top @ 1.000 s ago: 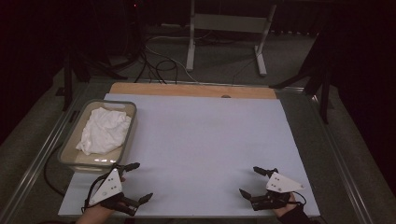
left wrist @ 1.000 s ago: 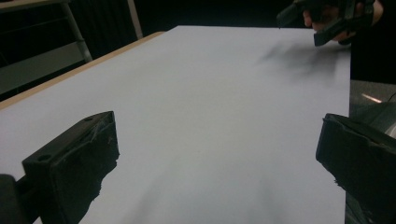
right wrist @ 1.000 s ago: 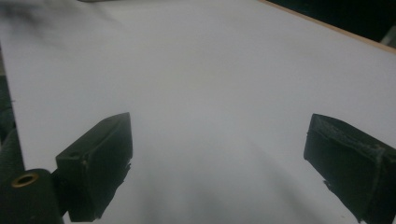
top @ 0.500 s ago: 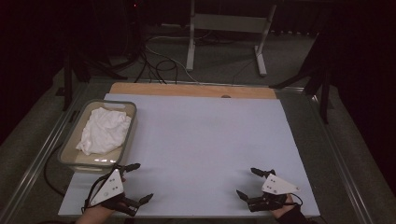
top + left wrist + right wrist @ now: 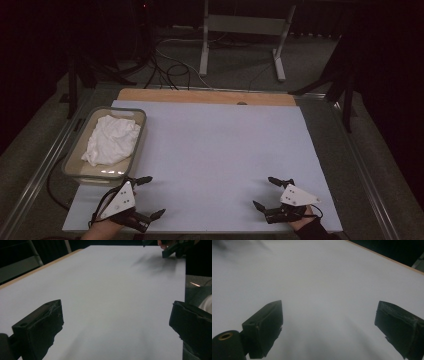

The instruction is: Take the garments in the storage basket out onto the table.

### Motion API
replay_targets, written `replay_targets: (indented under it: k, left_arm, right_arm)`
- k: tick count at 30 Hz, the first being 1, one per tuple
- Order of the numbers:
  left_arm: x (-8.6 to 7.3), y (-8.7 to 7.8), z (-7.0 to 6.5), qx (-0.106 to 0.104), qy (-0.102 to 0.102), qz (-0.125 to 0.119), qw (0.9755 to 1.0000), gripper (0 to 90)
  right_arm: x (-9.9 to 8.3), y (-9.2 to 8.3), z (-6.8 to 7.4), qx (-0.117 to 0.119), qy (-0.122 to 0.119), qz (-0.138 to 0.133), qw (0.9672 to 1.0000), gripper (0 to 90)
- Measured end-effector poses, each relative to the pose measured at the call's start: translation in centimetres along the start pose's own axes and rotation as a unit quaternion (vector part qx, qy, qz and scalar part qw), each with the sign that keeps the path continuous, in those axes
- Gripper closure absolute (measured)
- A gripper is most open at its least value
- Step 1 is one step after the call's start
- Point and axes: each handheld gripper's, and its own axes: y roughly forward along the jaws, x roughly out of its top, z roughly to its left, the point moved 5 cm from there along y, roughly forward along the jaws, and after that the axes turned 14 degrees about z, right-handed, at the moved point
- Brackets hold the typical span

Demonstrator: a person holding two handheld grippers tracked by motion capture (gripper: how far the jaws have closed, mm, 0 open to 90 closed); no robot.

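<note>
A crumpled white cloth (image 5: 111,139) lies inside a clear plastic bin (image 5: 76,168) at the left edge of the white table top (image 5: 220,150). My left gripper (image 5: 148,196) sits at the near left corner just in front of the bin, jaws wide apart with nothing between them (image 5: 117,322). My right gripper (image 5: 267,193) rests at the near right, also open and empty (image 5: 329,322). In the left gripper view the right gripper (image 5: 175,247) appears far off at the top right.
A wooden strip (image 5: 205,96) runs along the table's far edge. Behind it stand a metal frame stand (image 5: 245,30) and cables (image 5: 170,60) on the floor. Metal rails (image 5: 45,170) flank the table.
The right gripper has shifted slightly left and toward the near edge. The left gripper has hardly moved.
</note>
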Motion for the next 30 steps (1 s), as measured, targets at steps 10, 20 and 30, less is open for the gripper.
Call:
replay_targets:
  k: [10,20,30]
  left_arm:
    - [1.5,-0.2,-0.9,-0.013,0.019,-0.001,0.9997,0.3]
    - [3.1,-1.0,-1.2,-0.027,0.035,0.007,0.9990,0.2]
    - [4.3,-2.2,-0.5,-0.032,0.042,0.016,0.9985,0.2]
  right_arm:
    - [0.5,-0.5,0.7,-0.010,-0.015,-0.010,0.9998,8.2]
    - [0.8,-0.9,0.8,-0.022,-0.016,-0.017,0.9995,8.2]
    - [0.8,-1.0,0.7,-0.023,-0.016,-0.017,0.9995,8.2]
